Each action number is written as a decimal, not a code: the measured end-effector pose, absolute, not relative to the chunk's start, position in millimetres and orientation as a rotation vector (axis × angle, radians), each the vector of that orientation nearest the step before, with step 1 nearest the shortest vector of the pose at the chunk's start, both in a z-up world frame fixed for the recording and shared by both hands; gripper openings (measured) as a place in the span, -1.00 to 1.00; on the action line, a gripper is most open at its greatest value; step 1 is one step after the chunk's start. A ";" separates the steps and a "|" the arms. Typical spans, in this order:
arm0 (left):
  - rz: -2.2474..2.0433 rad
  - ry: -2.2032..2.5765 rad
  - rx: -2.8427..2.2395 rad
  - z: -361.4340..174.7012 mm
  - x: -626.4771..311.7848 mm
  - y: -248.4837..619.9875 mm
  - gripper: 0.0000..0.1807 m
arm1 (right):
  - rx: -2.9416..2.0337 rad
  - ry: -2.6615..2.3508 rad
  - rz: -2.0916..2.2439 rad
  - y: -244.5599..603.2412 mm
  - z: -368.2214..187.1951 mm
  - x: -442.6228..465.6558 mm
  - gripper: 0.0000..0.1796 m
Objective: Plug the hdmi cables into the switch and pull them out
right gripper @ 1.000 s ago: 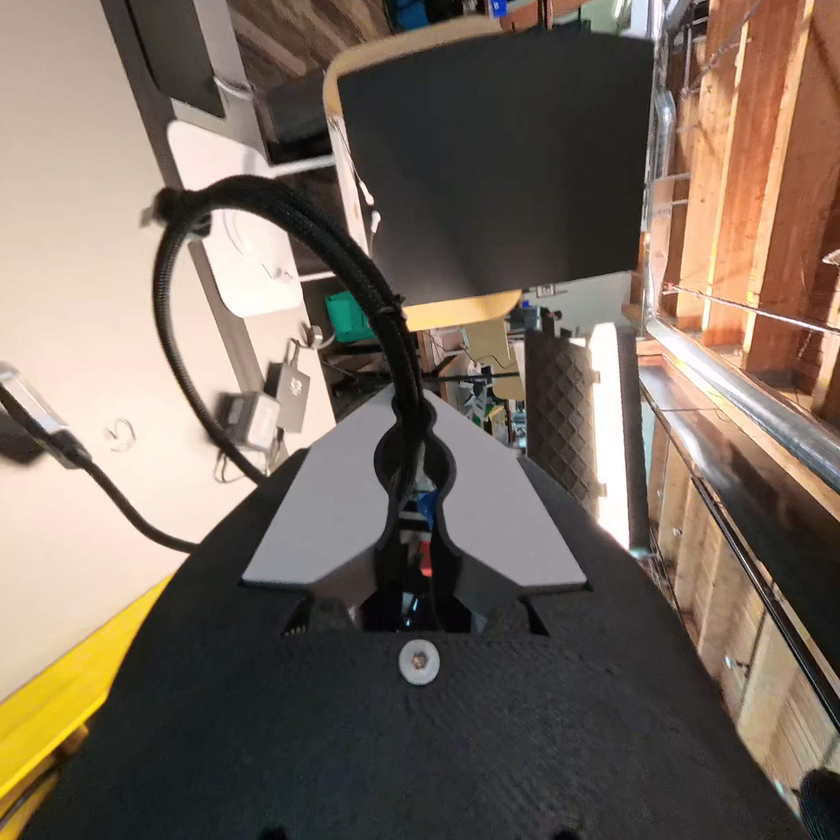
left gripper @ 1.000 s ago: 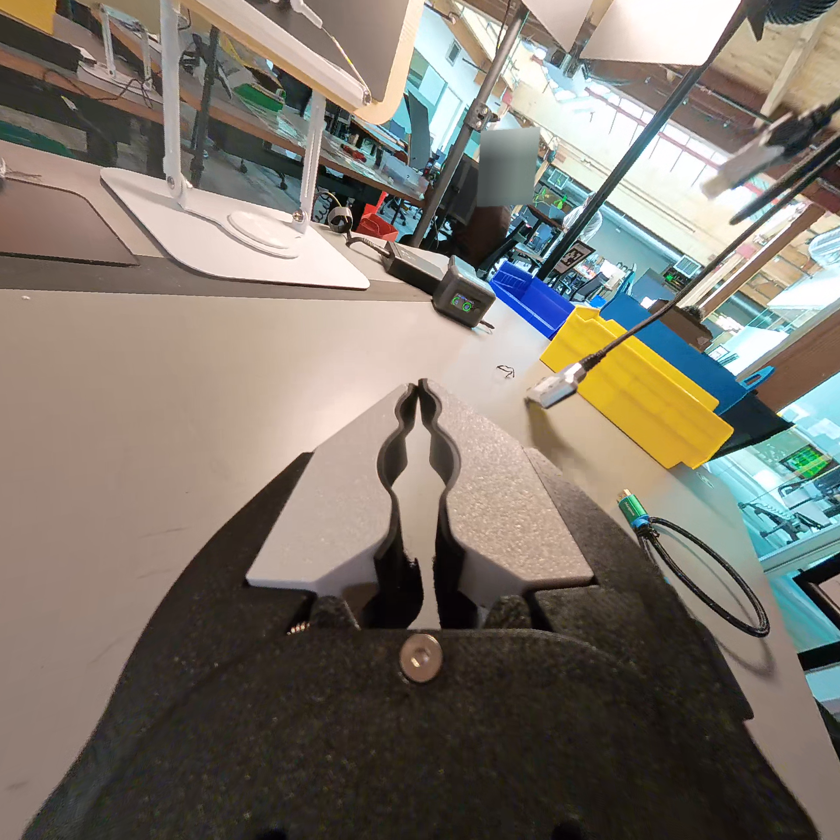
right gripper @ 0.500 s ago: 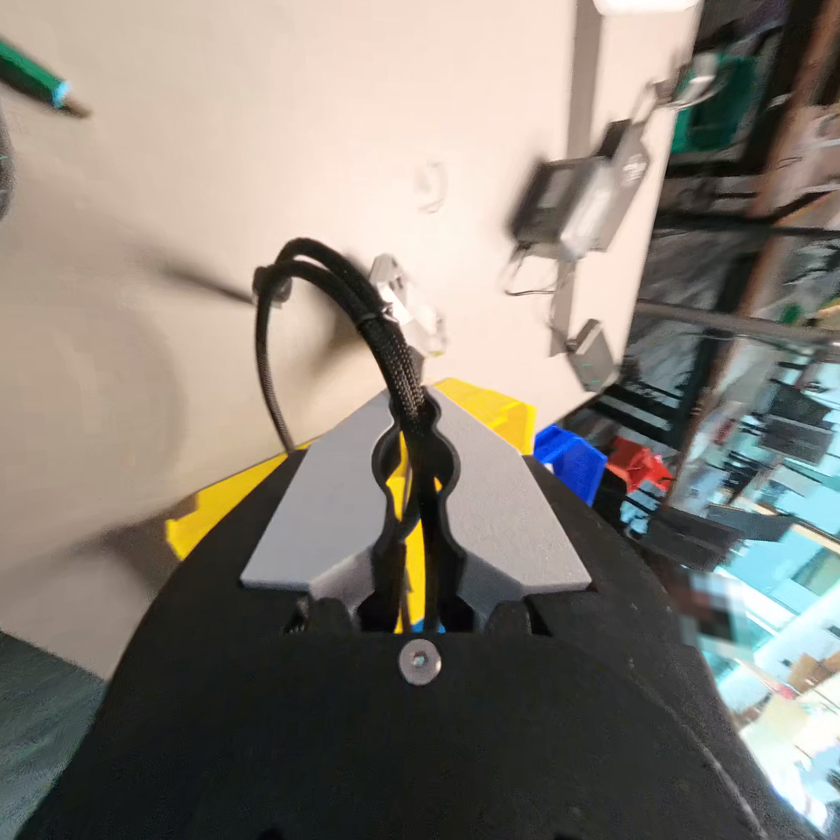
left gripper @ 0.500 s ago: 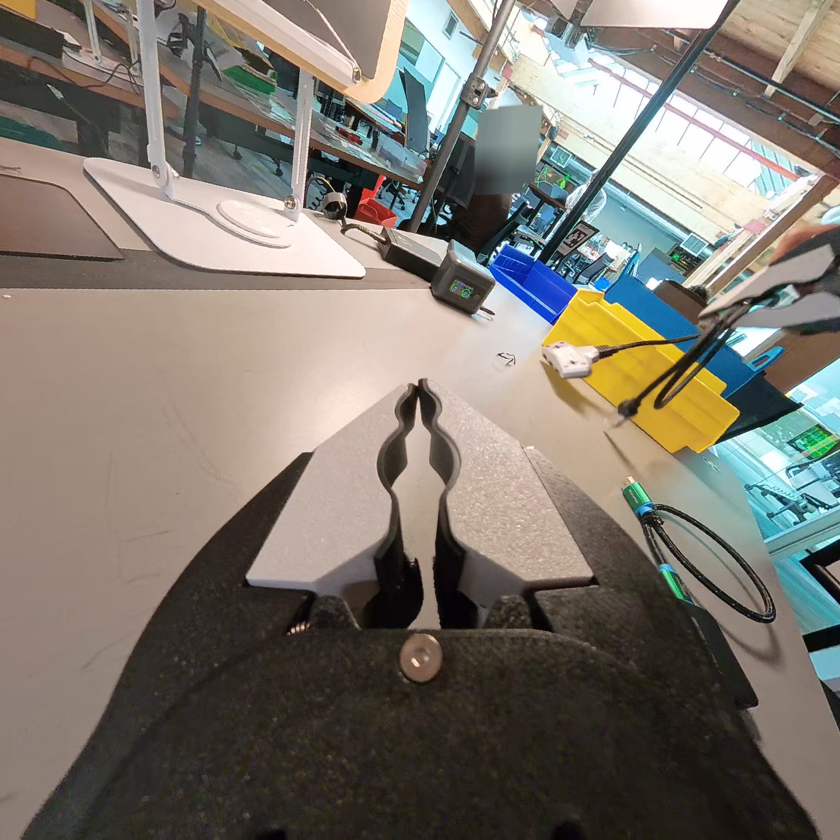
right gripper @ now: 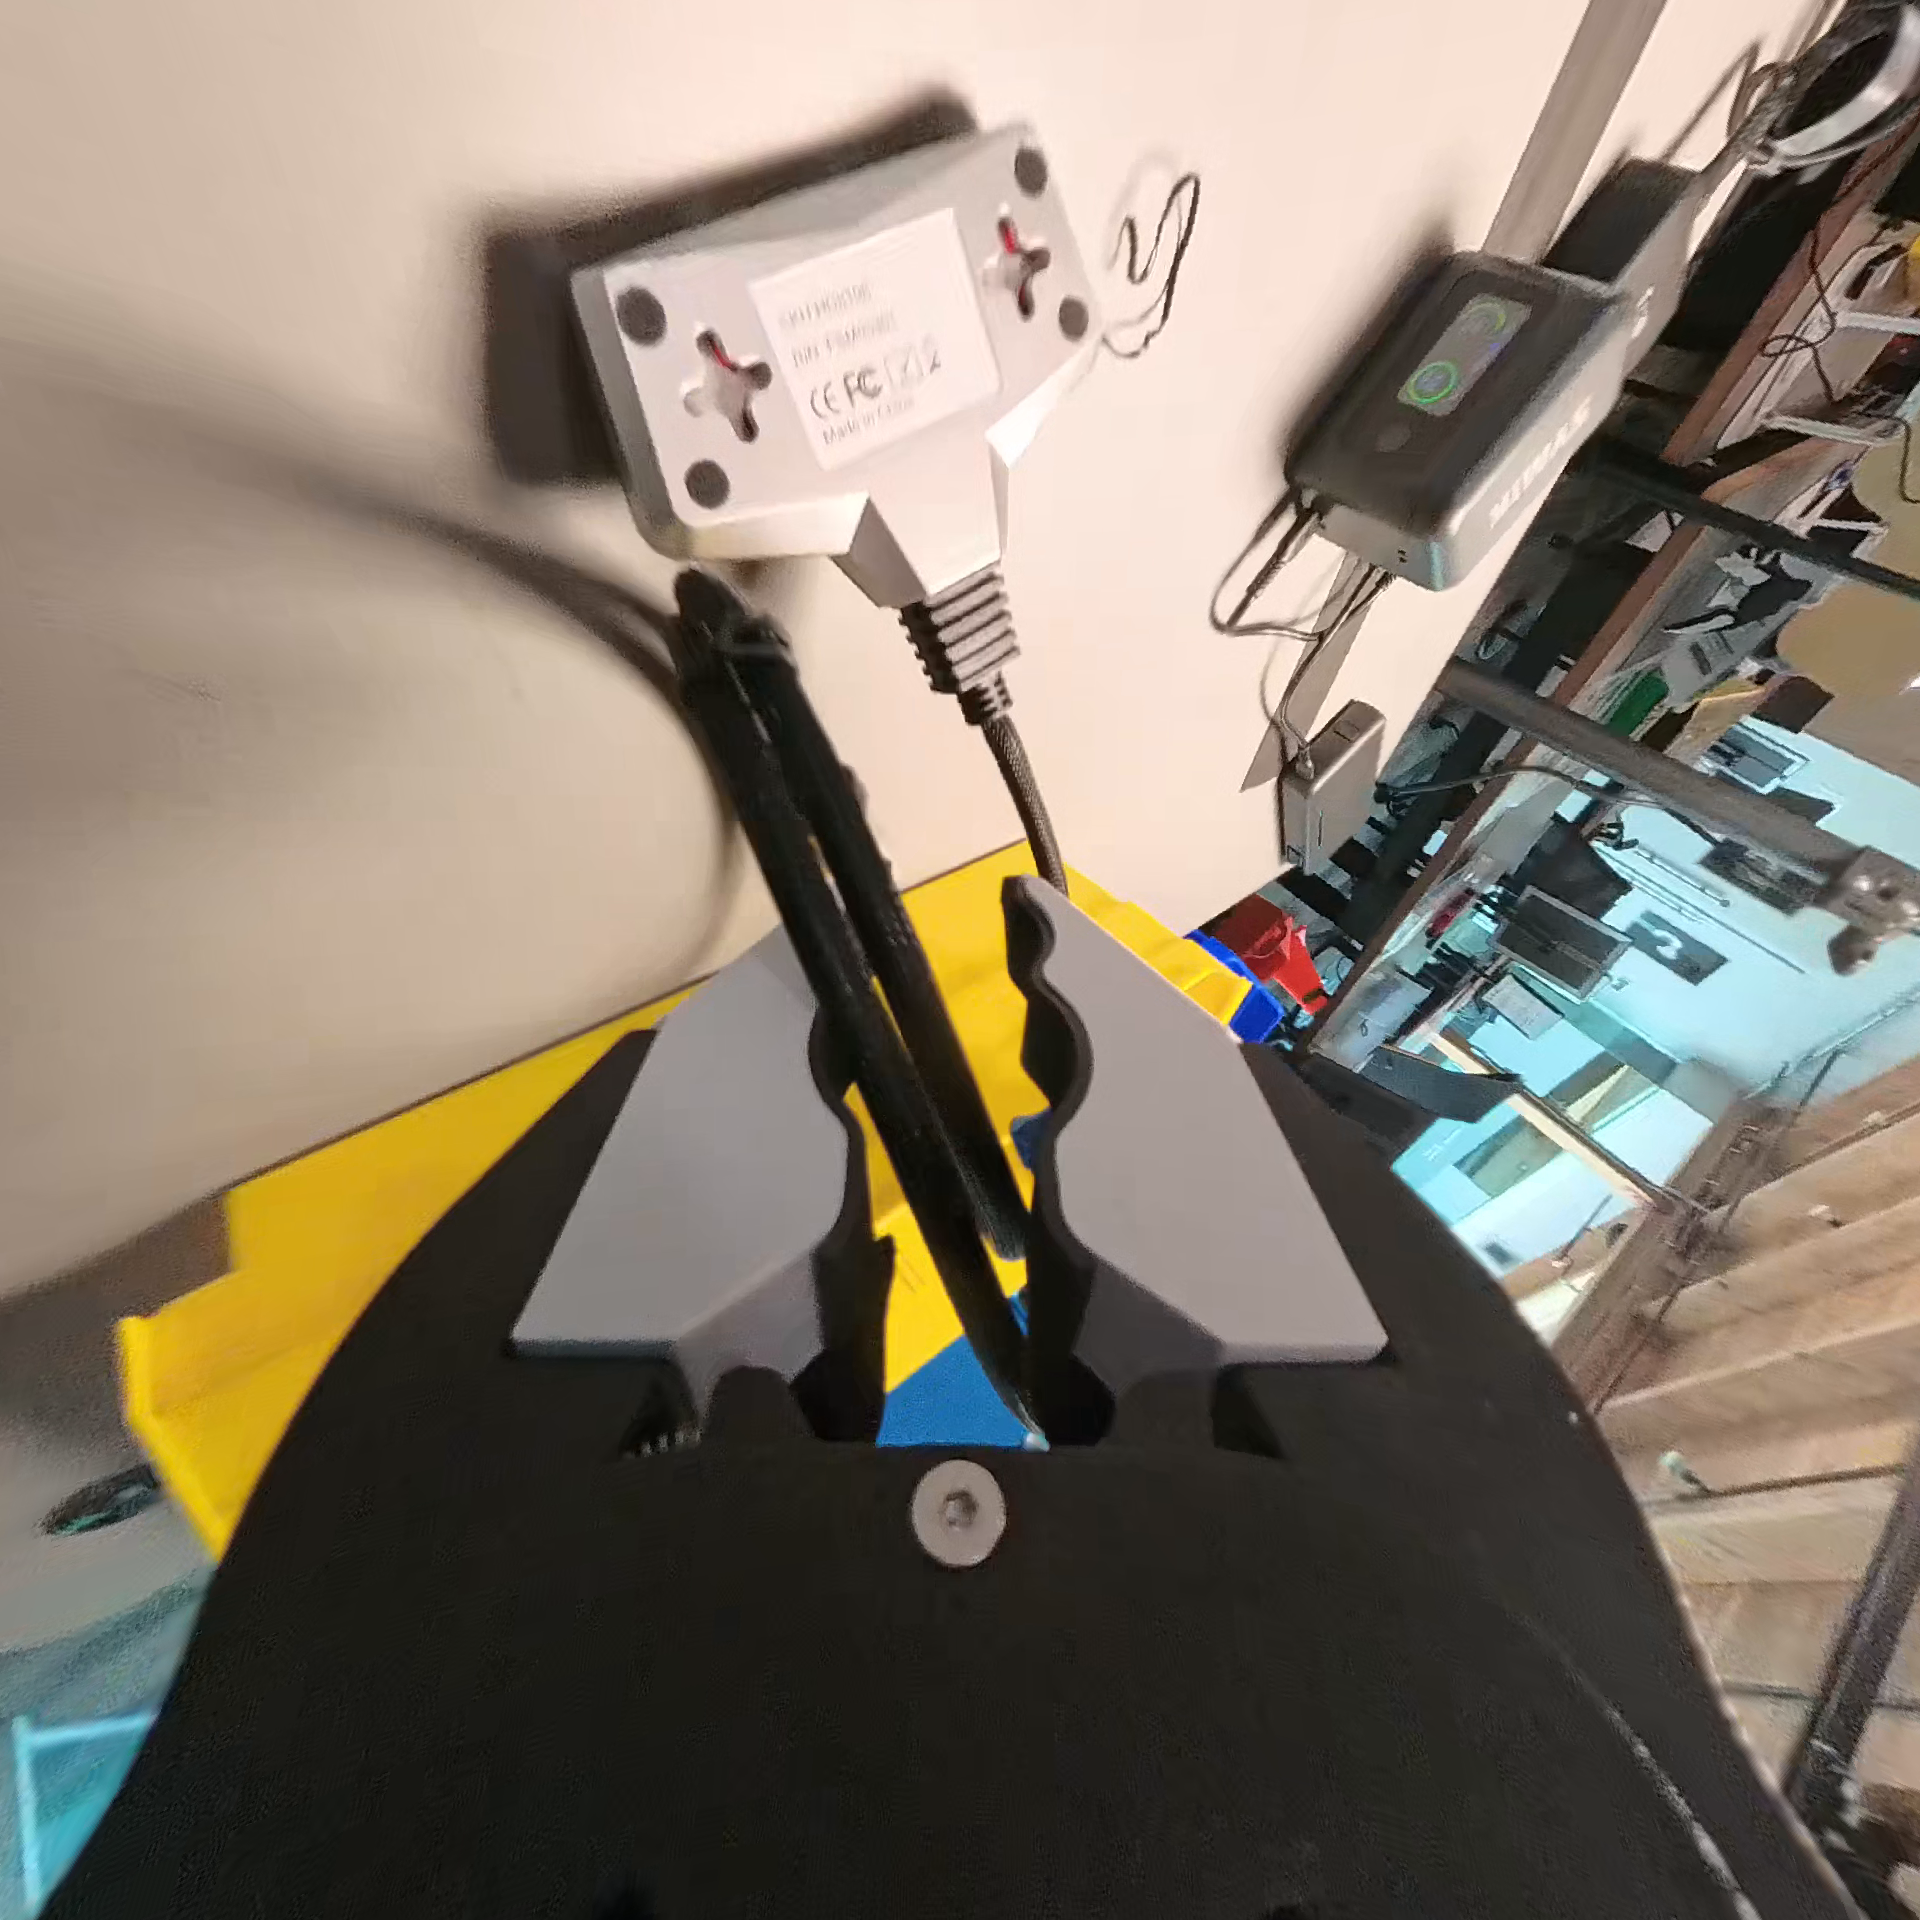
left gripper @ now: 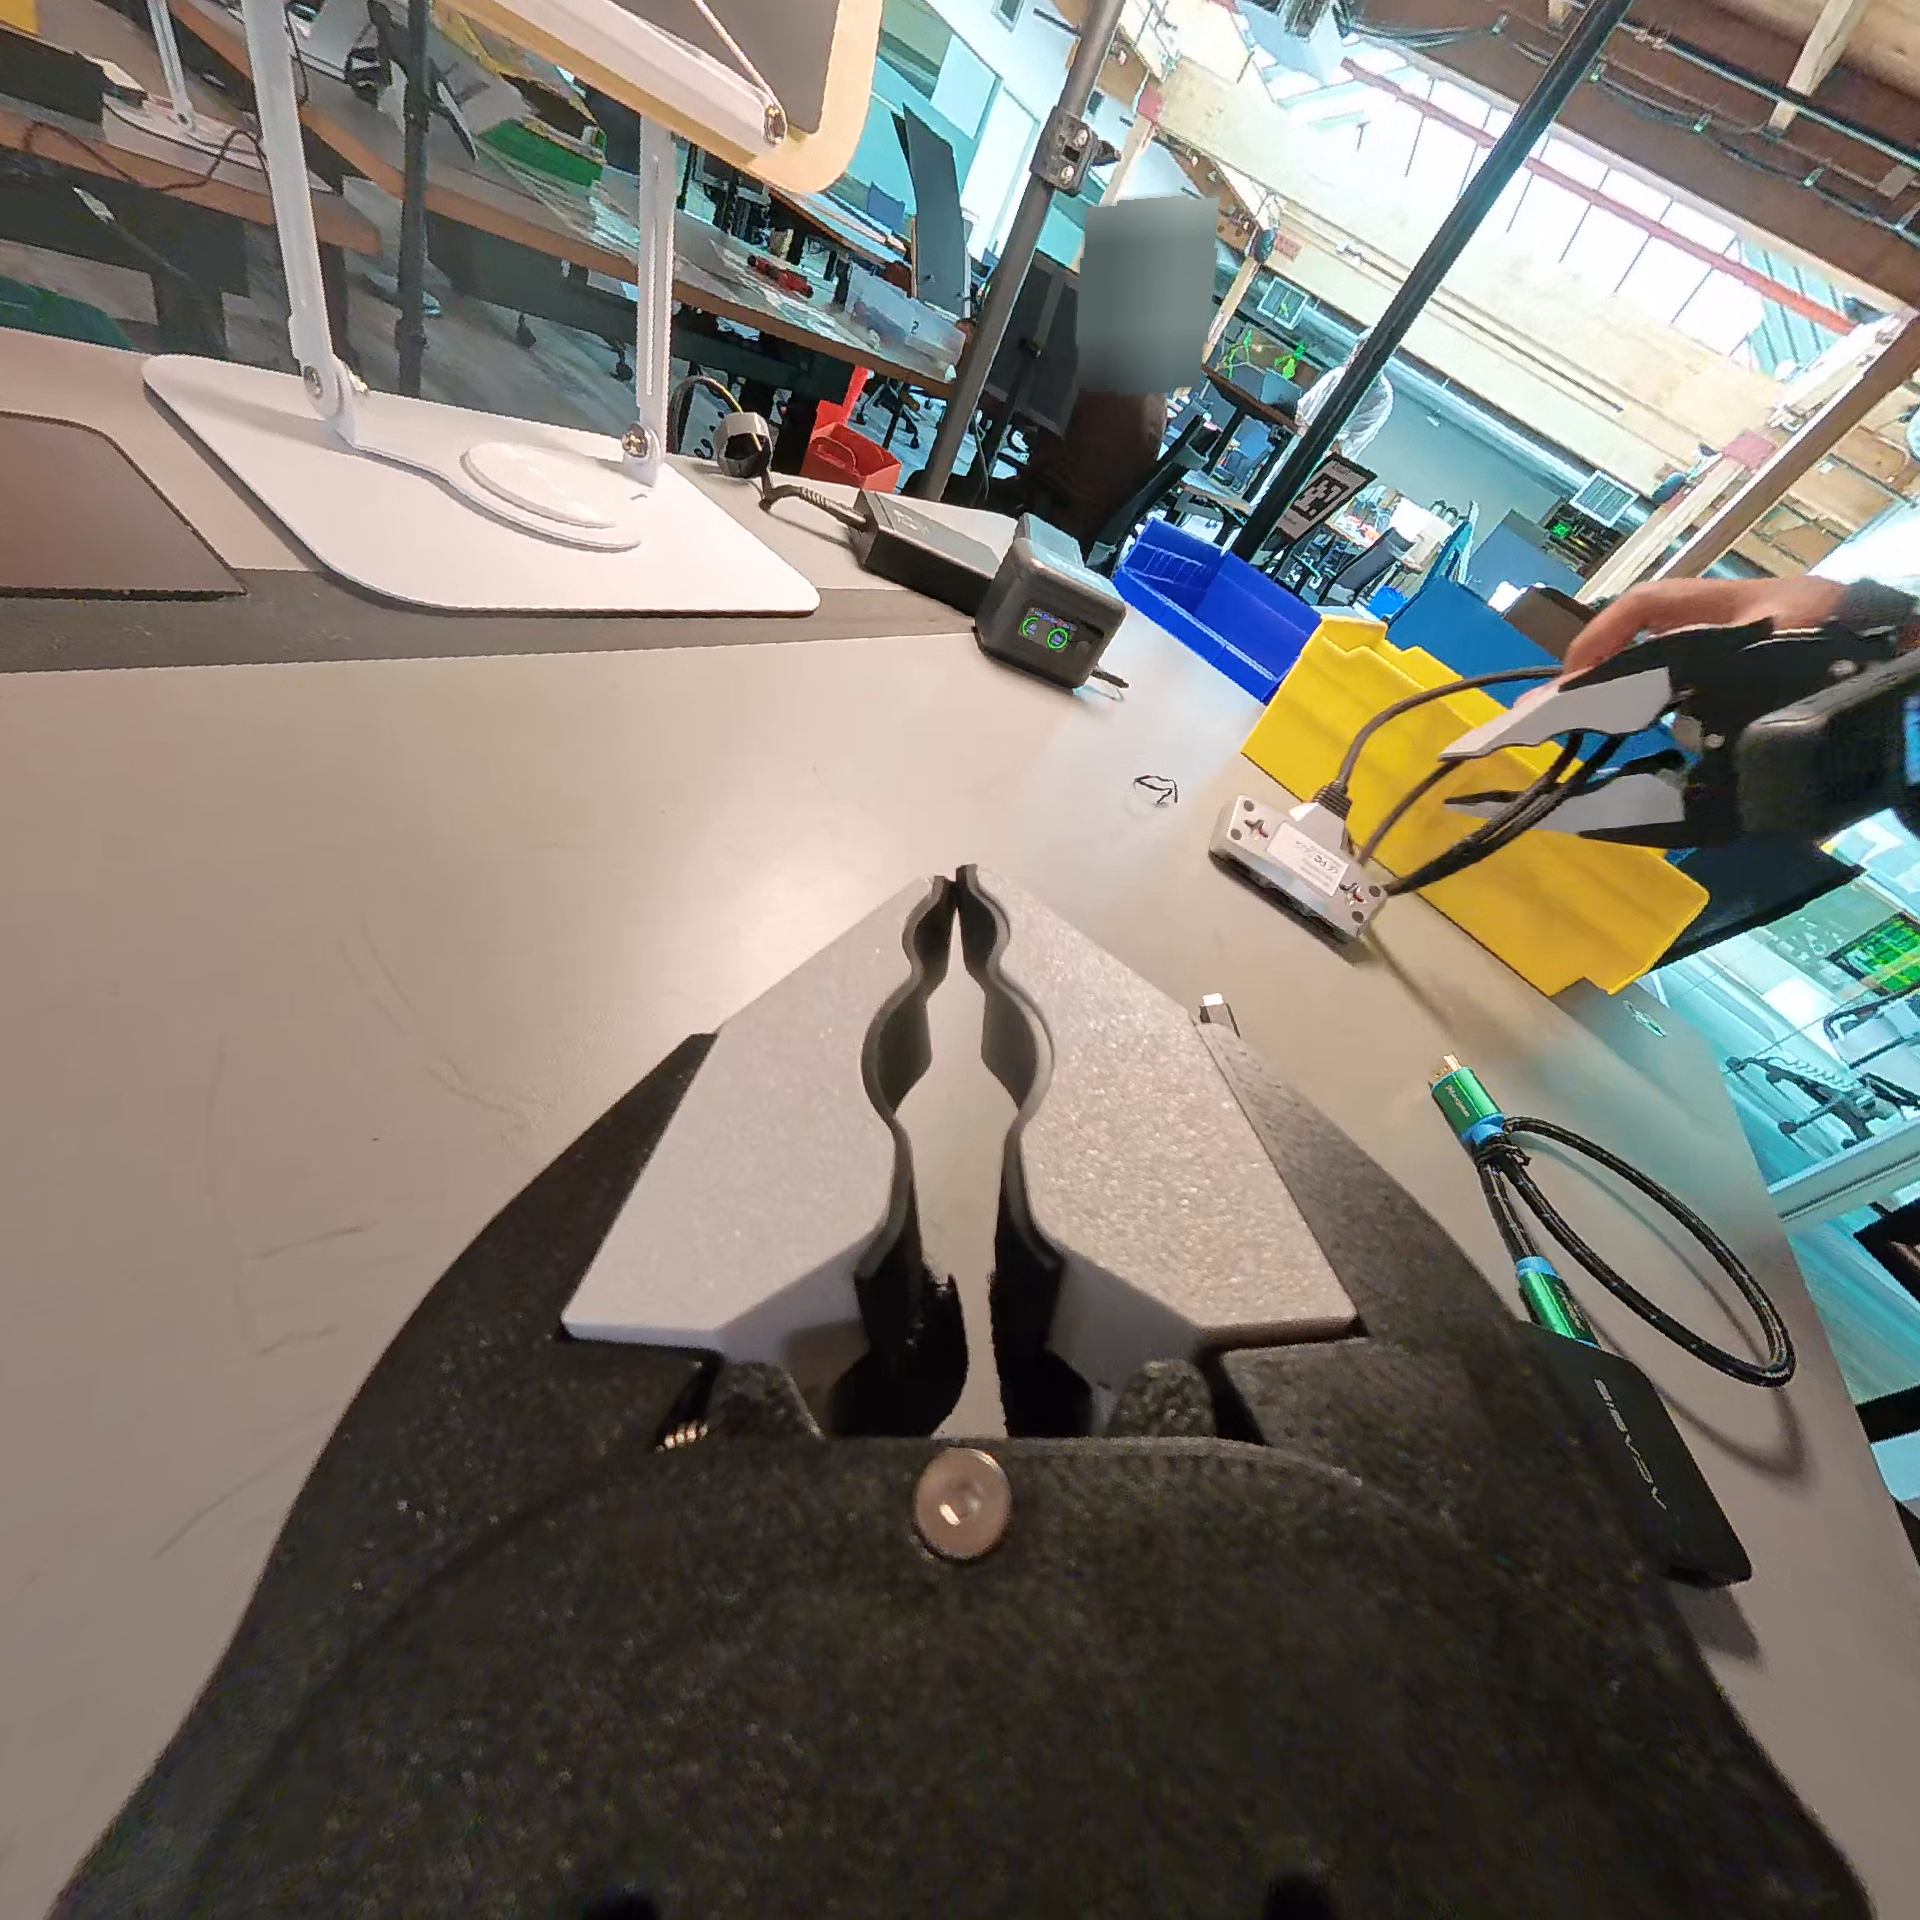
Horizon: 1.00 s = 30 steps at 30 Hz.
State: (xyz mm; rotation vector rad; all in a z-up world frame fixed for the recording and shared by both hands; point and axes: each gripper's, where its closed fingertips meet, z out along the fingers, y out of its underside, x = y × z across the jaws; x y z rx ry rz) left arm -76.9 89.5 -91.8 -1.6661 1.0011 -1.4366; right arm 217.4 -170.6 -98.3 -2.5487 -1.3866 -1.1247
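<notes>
The silver HDMI switch [left gripper: 1294, 868] lies bottom-up on the grey table [left gripper: 520, 883], in front of the yellow bin. It also shows in the right wrist view [right gripper: 831, 343], with its white label facing up. Its black braided cable bundle [right gripper: 883, 987] runs loosely between the fingers of my right gripper [right gripper: 904, 925], which is open. The right gripper also shows in the left wrist view [left gripper: 1548, 758], just right of the switch. My left gripper [left gripper: 956, 883] is shut and empty, low over the table. A green-plugged HDMI cable [left gripper: 1463, 1107] lies coiled to its right.
A yellow bin [left gripper: 1538, 894] and a blue bin [left gripper: 1216, 608] stand at the table's right edge. A dark power bank [left gripper: 1049, 634], a white lamp base [left gripper: 468, 509] and a flat black box [left gripper: 1631, 1455] are also on the table. The left gripper's tips are roughly 40 cm from the right gripper's.
My right gripper has brought the hanging switch down onto the table and opened its jaws, so the cable now lies loose between them. My left gripper has stayed shut and nearly still.
</notes>
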 end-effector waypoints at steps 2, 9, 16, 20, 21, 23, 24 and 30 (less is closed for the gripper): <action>-1.439 1.002 -1.668 -91.9 -76.8 89.0 -0.99 | -2.531 -1.446 -1.102 -163.0 -103.4 221.6 -0.69; -1.452 1.005 -1.668 -91.9 -76.8 88.4 -0.99 | -2.665 -1.605 -0.838 -156.1 -133.6 231.5 -0.43; -1.467 1.019 -1.673 -92.7 -75.9 85.5 -0.99 | -2.826 -1.594 -0.530 -127.0 -152.6 242.1 -0.34; -1.487 1.008 -1.678 -92.5 -76.4 86.5 -0.99 | -2.861 -1.612 -0.476 -109.6 -164.8 253.5 -0.46; -1.492 1.004 -1.680 -92.5 -76.6 87.0 -0.99 | -2.861 -1.641 -0.492 -106.7 -168.5 255.8 -0.49; -1.502 0.998 -1.684 -92.5 -76.8 87.6 -0.99 | -2.846 -1.727 -0.542 -103.0 -175.1 259.0 -0.54; -1.507 0.995 -1.685 -92.4 -77.0 87.9 -0.99 | -2.844 -1.768 -0.559 -102.8 -176.6 259.4 -0.61; -1.522 0.966 -1.697 -92.3 -78.4 91.2 -0.99 | -2.829 -1.857 -0.557 -112.1 -175.5 257.8 -0.88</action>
